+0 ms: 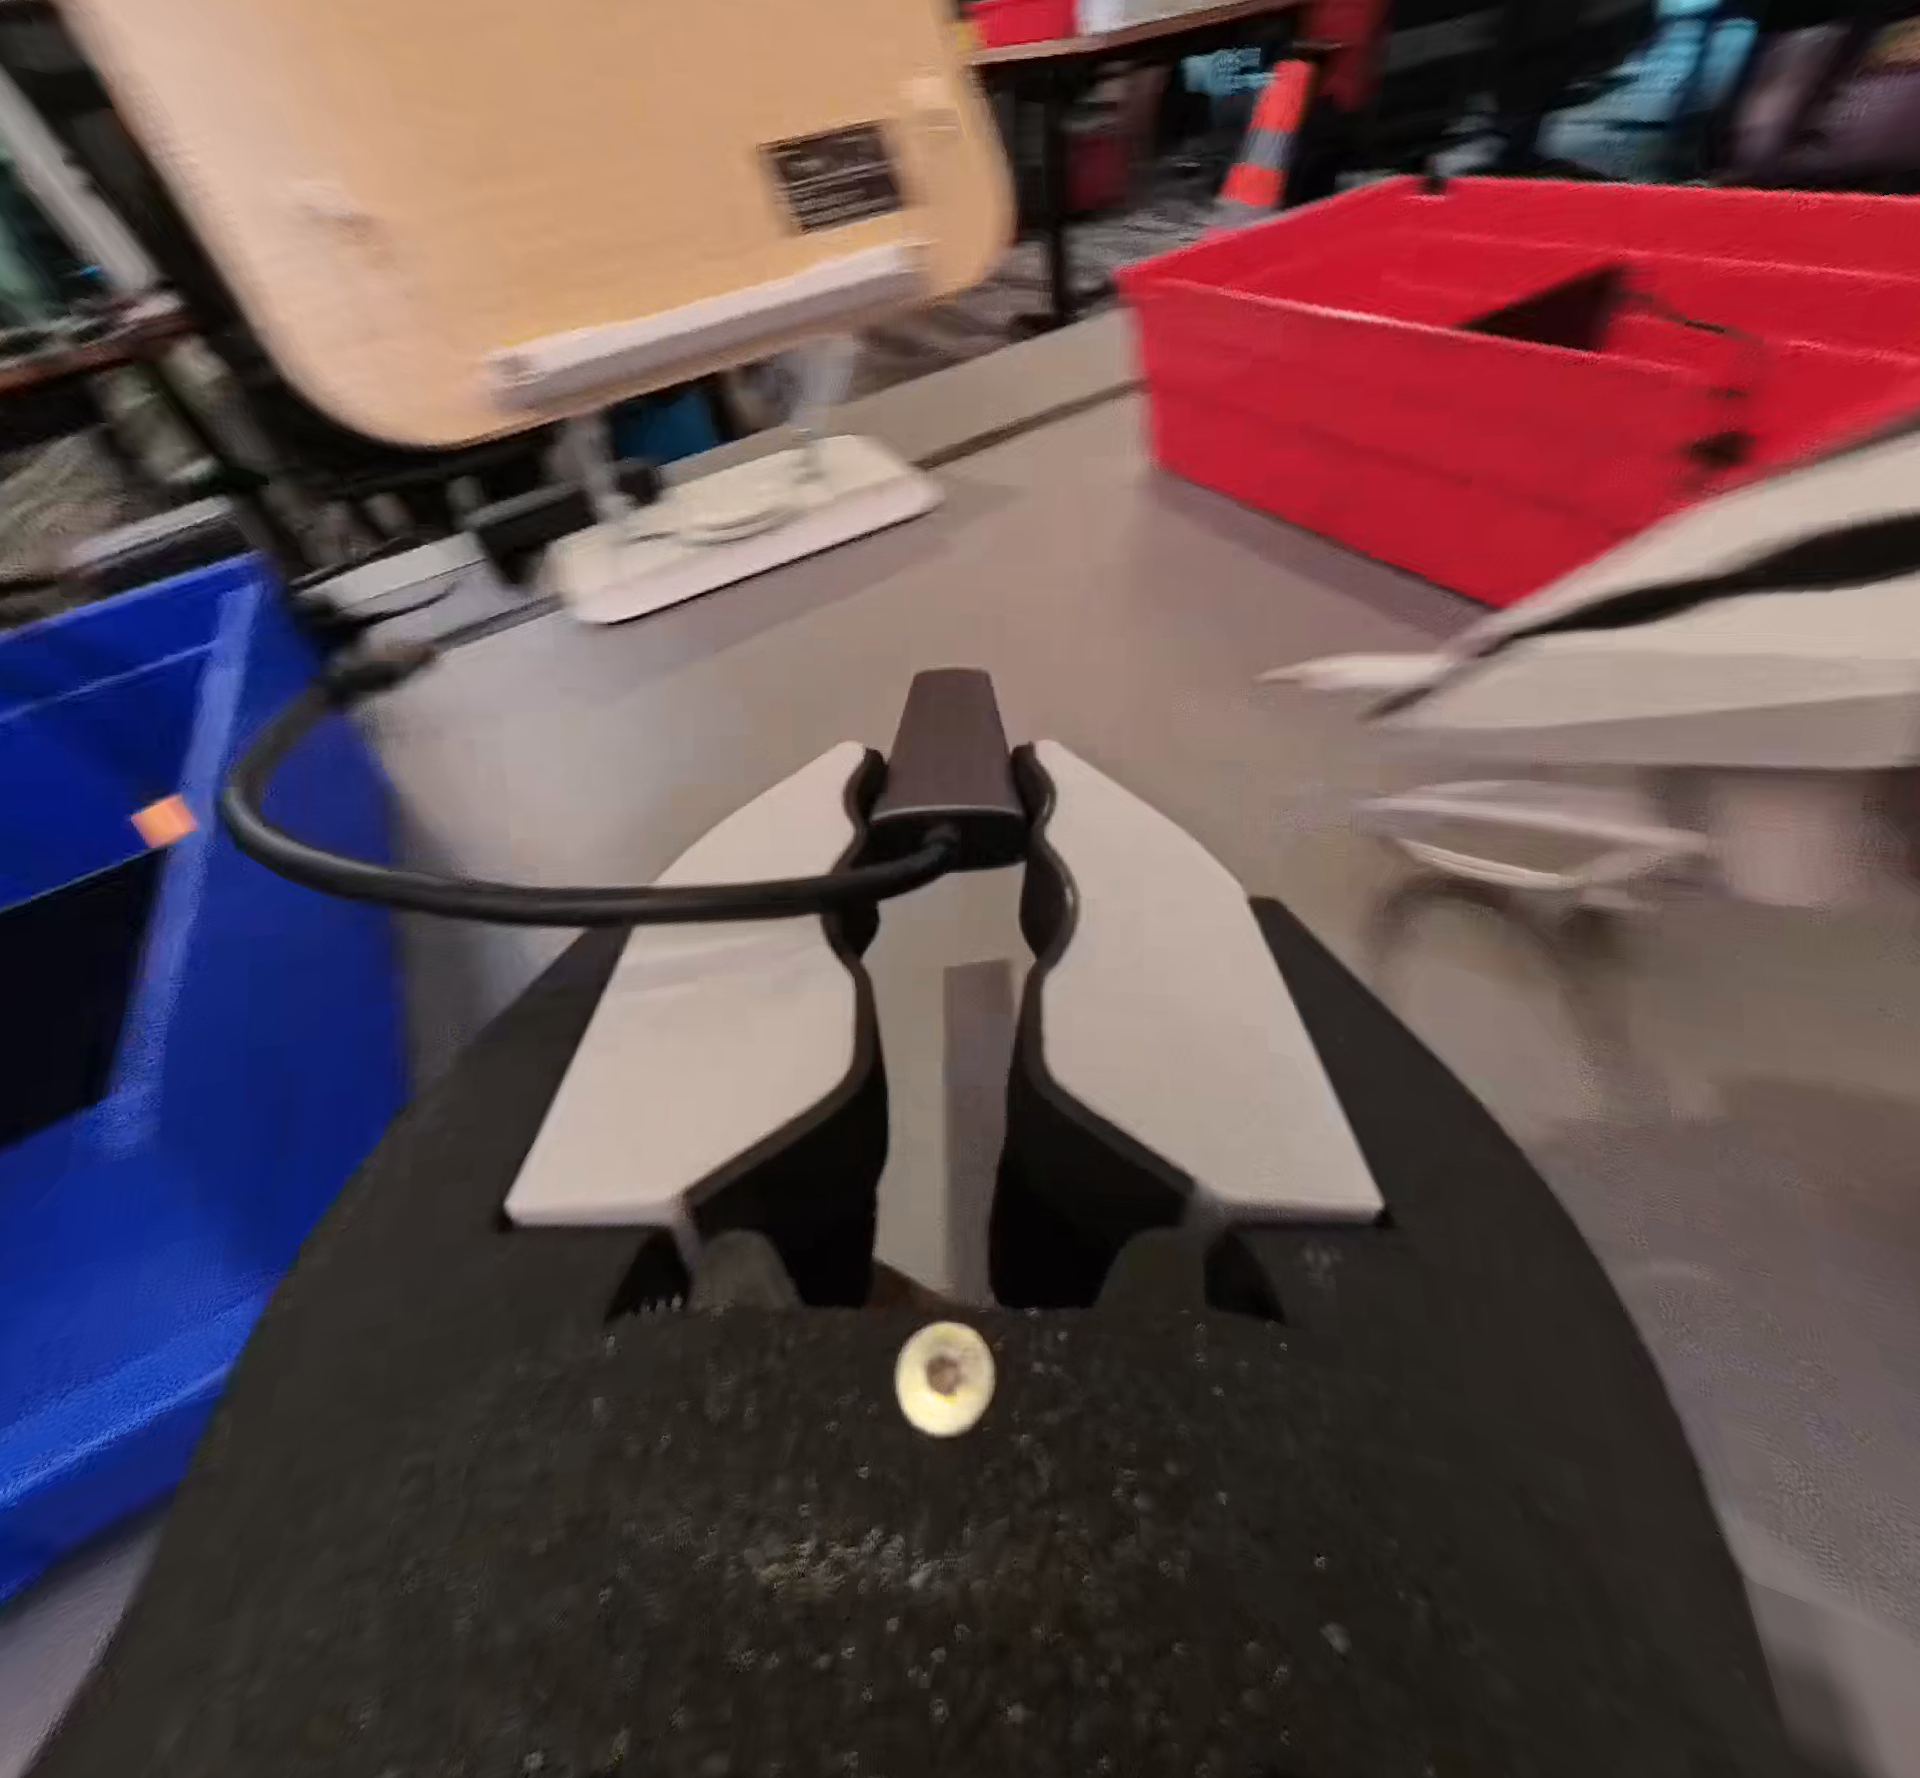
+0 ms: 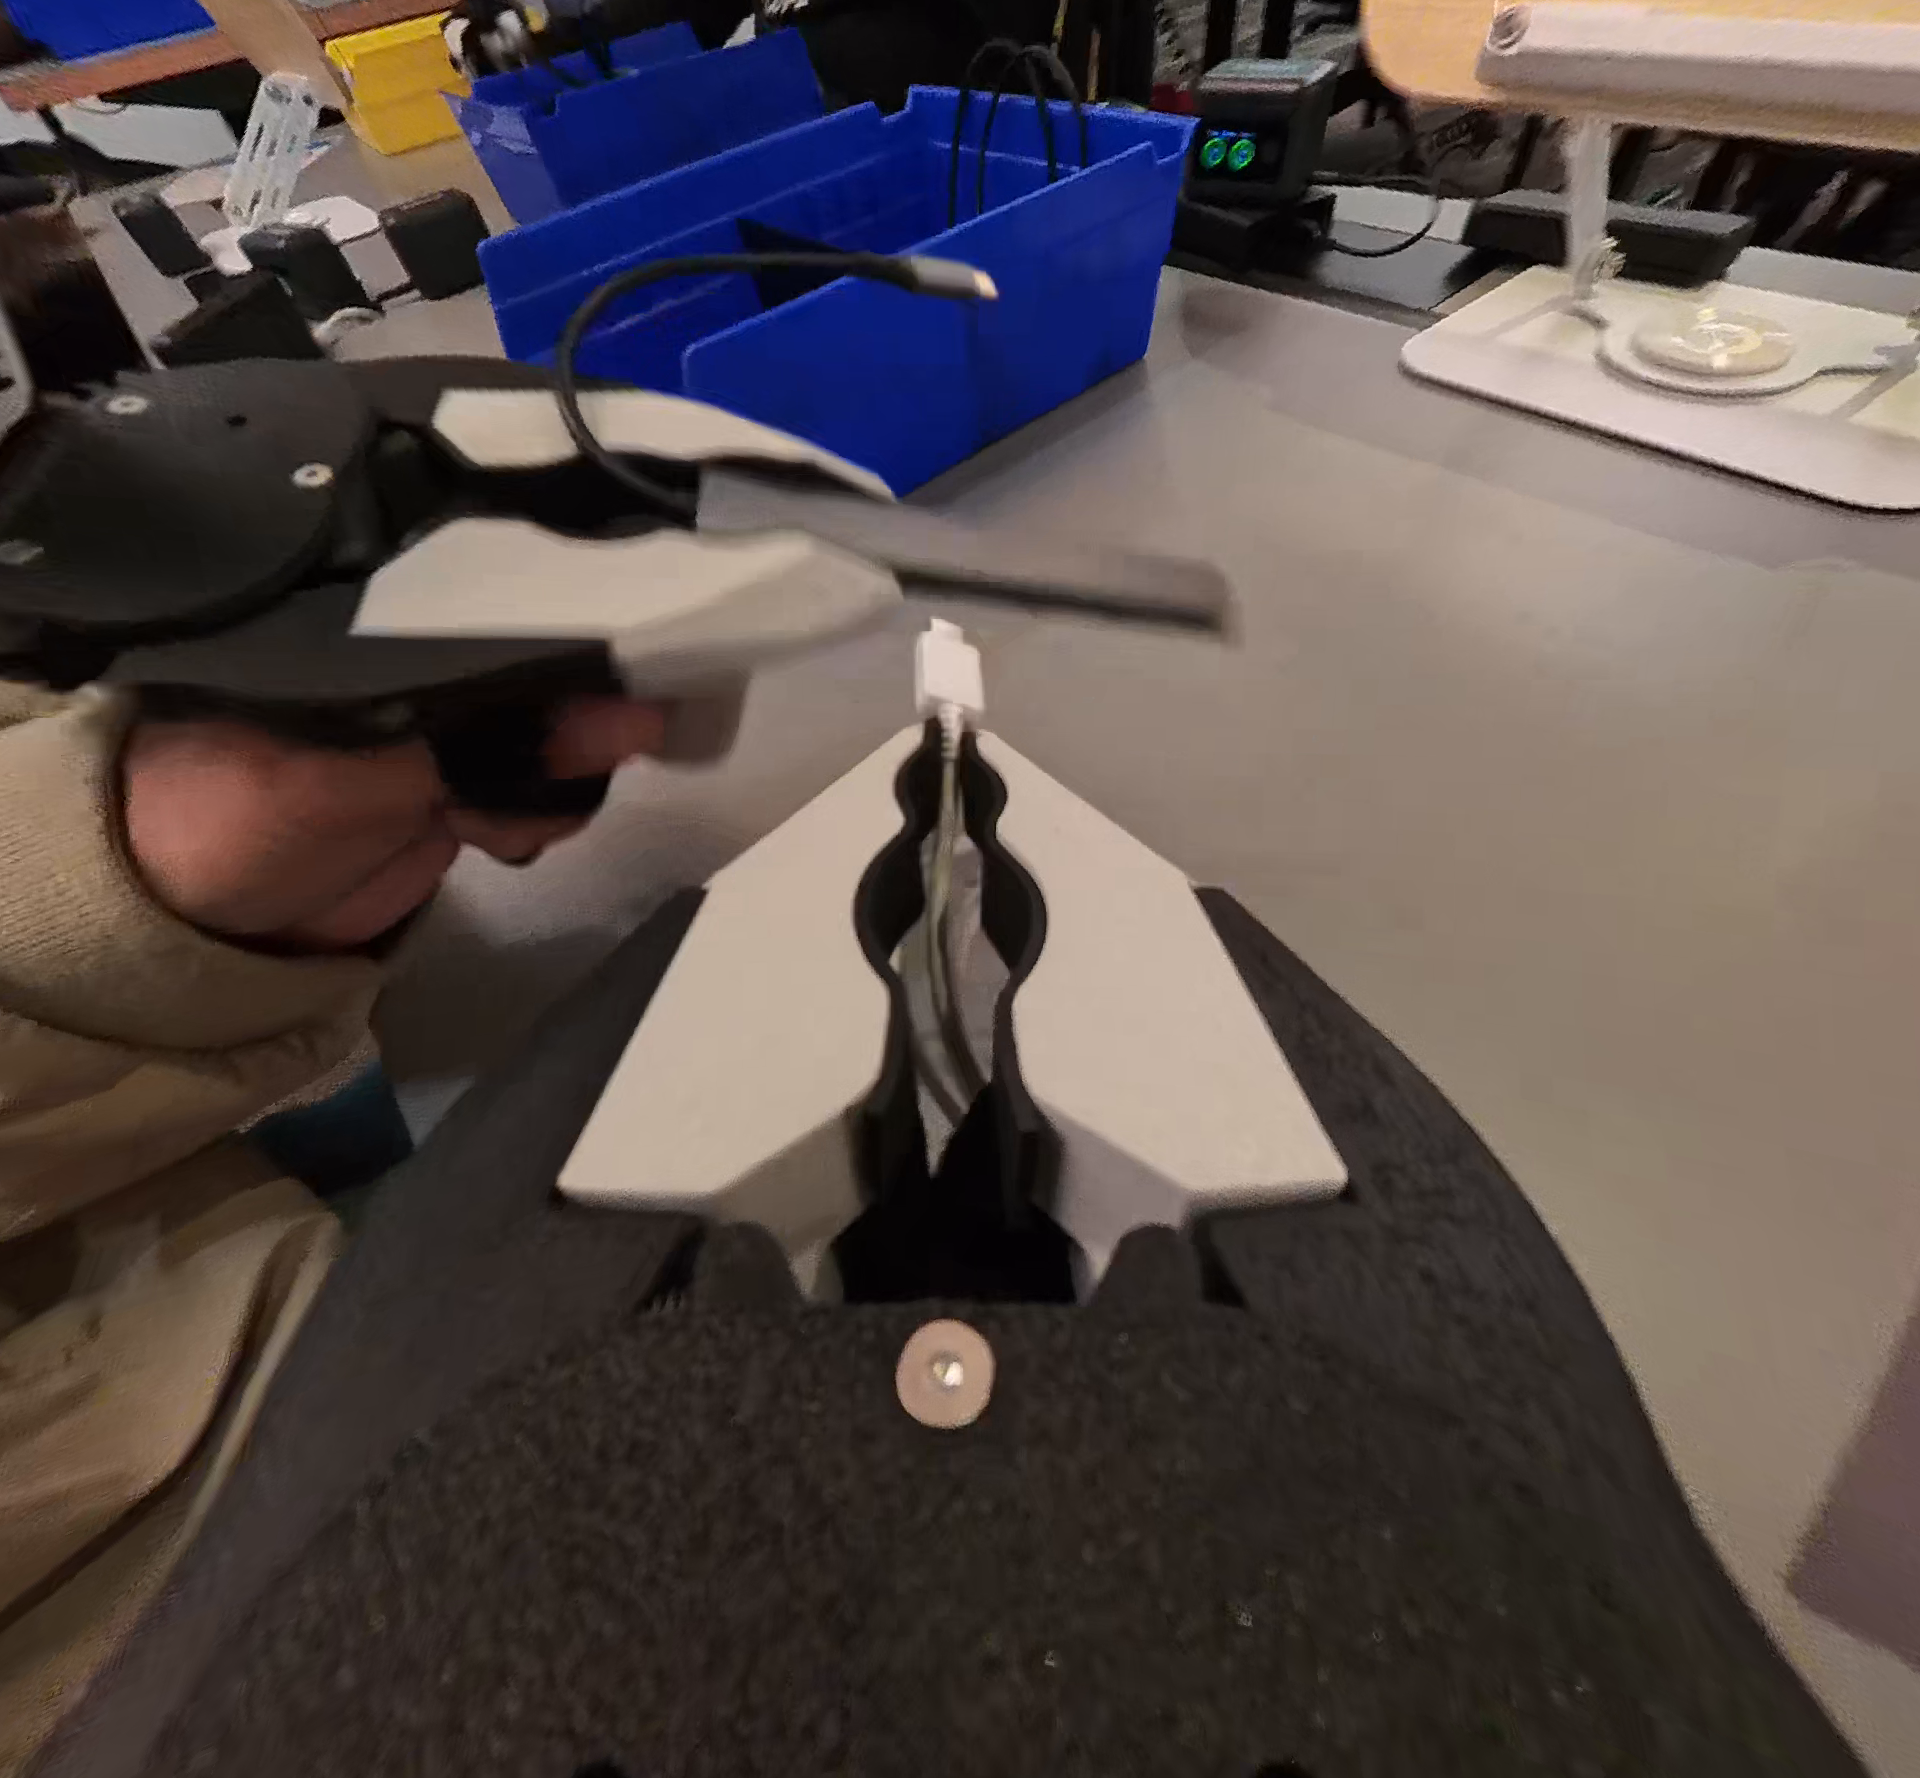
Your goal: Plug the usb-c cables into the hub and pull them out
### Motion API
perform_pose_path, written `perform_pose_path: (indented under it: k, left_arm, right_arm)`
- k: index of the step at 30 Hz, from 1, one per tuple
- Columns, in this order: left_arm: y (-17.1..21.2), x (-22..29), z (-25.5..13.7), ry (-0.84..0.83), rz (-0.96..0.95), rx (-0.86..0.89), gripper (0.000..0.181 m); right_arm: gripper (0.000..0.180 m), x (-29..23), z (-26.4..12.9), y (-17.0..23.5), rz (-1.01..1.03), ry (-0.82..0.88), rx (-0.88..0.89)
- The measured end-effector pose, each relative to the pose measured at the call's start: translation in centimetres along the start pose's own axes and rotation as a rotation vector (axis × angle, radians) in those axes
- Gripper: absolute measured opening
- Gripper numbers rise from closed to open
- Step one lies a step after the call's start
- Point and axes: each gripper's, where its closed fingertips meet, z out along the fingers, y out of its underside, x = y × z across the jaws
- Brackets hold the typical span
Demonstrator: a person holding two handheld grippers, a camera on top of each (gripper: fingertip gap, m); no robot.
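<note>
Left claw [image 1: 951, 798] is pinching the dark hub [image 1: 948, 762] above the grey table [image 1: 1195, 585], away from its edges. Right claw [image 2: 948, 741] is pinching the white cable [image 2: 948, 674] just behind its plug. Plugging in comes next, I think: line the plug up with a hole in the hub.

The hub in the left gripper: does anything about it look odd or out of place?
Yes. The left gripper holds the dark hub up off the grey table, and the hub's own black cable arcs free over the blue bin, its plug connected to nothing.
</note>
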Motion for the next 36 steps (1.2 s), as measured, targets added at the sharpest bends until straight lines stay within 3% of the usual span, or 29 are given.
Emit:
perform_pose_path:
  k: [1, 3, 7, 10, 15, 18, 22, 24, 26, 29, 30, 36]
  left_arm:
    - [0.3, -2.9, -0.3, -0.071, -0.054, -0.007, 0.023]
    - [-0.3, -5.7, -1.3, -0.054, -0.181, 0.055, 0.023]
    - [-0.6, -1.3, -1.3, 0.029, -0.025, 0.019, 0.023]
    - [-0.3, 0.3, -1.3, 0.088, 0.043, 0.036, 0.023]
    - [0.3, 1.0, -1.1, 0.162, -0.011, 0.038, 0.023]
    - [0.3, 1.8, -0.8, 0.191, -0.024, 0.031, 0.023]
    - [0.5, 3.0, -0.7, 0.210, 0.059, 0.020, 0.023]
    - [0.6, 3.7, -0.7, 0.219, 0.097, 0.013, 0.023]
    - [0.7, 4.2, -0.8, 0.223, 0.120, 0.010, 0.023]
    - [0.8, 4.6, -0.9, 0.239, 0.121, 0.005, 0.023]
    - [0.9, 4.6, -0.9, 0.243, 0.118, 0.004, 0.023]
    - [-0.4, 4.9, -1.7, 0.353, 0.006, 0.081, 0.023]
  right_arm:
    - [0.002, 0.7, -0.6, -0.4, 0.007, 0.025, 0.028]
    - [0.002, 1.9, -1.9, -1.1, 0.057, 0.014, 0.071]
    - [0.002, 3.4, -3.2, -2.7, 0.072, -0.069, 0.088]
    - [0.002, 5.4, -6.6, -7.0, 0.011, -0.061, 0.165]
    - [0.003, 12.6, -15.4, -13.9, -0.183, 0.229, 0.279]
    - [0.003, 18.0, -16.4, -12.5, -0.233, 0.385, 0.214]
    - [0.002, 23.5, -12.3, -5.1, -0.046, 0.355, 0.055]
    - [0.003, 25.1, -10.0, 0.6, 0.038, 0.366, -0.172]
    - [0.009, 25.8, -9.3, 3.8, 0.146, 0.411, -0.325]
    - [0.049, 24.4, -9.1, 2.6, 0.301, 0.290, -0.269]
    - [0.054, 24.2, -9.6, 1.5, 0.345, 0.263, -0.225]
    - [0.059, 20.7, -13.0, -6.1, 0.225, 0.178, 0.015]
